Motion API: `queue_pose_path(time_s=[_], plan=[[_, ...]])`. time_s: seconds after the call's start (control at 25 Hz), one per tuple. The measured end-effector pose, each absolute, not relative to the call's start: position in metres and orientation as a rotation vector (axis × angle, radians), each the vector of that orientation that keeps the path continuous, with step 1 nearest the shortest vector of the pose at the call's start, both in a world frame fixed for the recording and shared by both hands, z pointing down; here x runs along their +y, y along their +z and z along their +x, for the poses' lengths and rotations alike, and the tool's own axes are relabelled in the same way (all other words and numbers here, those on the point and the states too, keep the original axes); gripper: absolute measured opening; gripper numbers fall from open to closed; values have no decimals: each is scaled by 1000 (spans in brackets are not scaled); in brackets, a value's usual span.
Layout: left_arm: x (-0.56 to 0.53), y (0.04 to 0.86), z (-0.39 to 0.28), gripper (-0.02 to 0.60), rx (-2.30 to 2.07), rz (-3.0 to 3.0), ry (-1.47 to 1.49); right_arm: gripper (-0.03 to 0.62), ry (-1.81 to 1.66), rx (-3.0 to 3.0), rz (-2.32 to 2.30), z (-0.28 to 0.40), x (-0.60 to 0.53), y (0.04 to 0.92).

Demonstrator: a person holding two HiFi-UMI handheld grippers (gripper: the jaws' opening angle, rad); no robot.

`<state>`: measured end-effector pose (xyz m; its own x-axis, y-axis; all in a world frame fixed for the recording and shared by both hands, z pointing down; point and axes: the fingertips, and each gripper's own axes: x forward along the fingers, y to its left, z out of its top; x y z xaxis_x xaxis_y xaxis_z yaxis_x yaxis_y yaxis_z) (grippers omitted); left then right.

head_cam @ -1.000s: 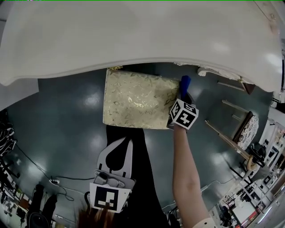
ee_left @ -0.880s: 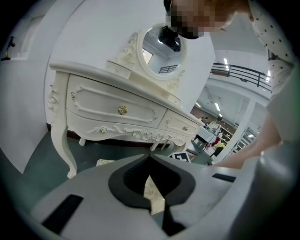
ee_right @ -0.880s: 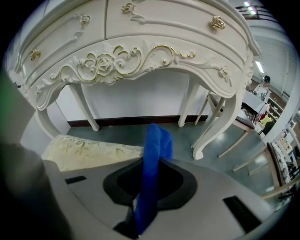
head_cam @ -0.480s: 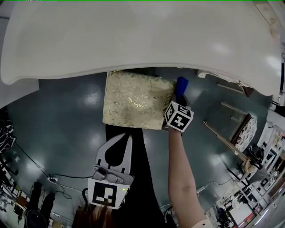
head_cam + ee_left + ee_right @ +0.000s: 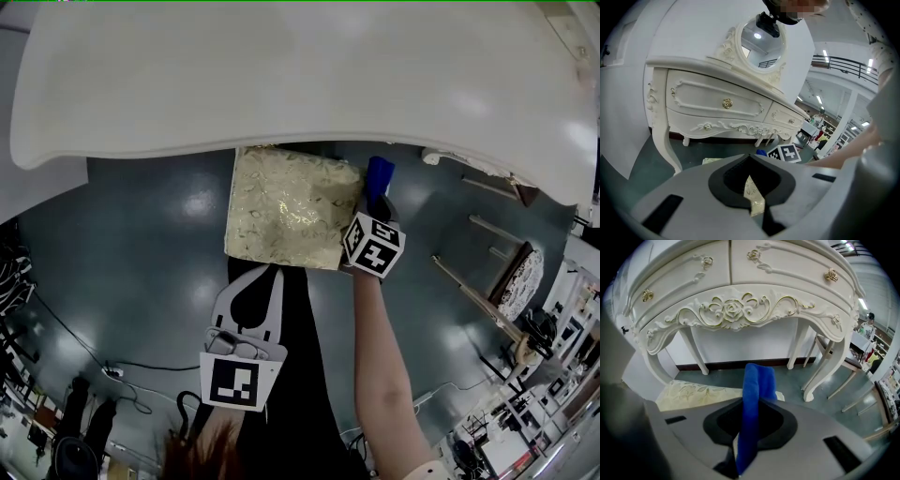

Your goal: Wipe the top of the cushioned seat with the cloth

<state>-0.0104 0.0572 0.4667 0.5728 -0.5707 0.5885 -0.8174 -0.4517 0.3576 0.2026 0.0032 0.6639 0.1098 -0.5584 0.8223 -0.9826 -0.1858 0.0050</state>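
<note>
Your right gripper (image 5: 749, 401) clamps the soft, limp blue cloth (image 5: 757, 380) mid-fold at the cushioned seat's (image 5: 286, 206) edge; your left gripper (image 5: 750, 157) is closed, empty.

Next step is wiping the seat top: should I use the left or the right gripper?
Right. The right gripper is clamped on the blue cloth at the seat's right edge. The left gripper is shut and holds nothing, near the seat's front edge.

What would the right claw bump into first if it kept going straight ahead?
Probably the wall under the table. The right claw, shut on the cloth, points past the seat's edge and between the table legs, but depth is hard to judge.
</note>
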Motion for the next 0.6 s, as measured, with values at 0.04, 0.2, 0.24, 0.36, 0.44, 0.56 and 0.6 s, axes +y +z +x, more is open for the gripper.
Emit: queue_pose_path(time_s=[0.04, 0.2, 0.24, 0.36, 0.44, 0.56, 0.6], plan=[[59, 471, -10, -2, -1101, 2176, 516, 61, 944, -1506, 1811, 199, 2, 663], [63, 480, -11, -2, -1102, 2153, 508, 61, 938, -1503, 1805, 186, 0, 663], [63, 480, -11, -2, -1103, 2155, 506, 61, 935, -1501, 1808, 184, -1, 664], [63, 478, -13, -2, -1105, 2162, 493, 61, 939, -1494, 1824, 179, -2, 663], [63, 477, -16, -2, -1110, 2158, 484, 61, 945, -1499, 1829, 175, -2, 663], [63, 476, -20, -2, -1115, 2151, 474, 61, 948, -1523, 1826, 167, -4, 662], [62, 476, -22, -2, -1117, 2151, 473, 61, 946, -1532, 1825, 164, -5, 662]])
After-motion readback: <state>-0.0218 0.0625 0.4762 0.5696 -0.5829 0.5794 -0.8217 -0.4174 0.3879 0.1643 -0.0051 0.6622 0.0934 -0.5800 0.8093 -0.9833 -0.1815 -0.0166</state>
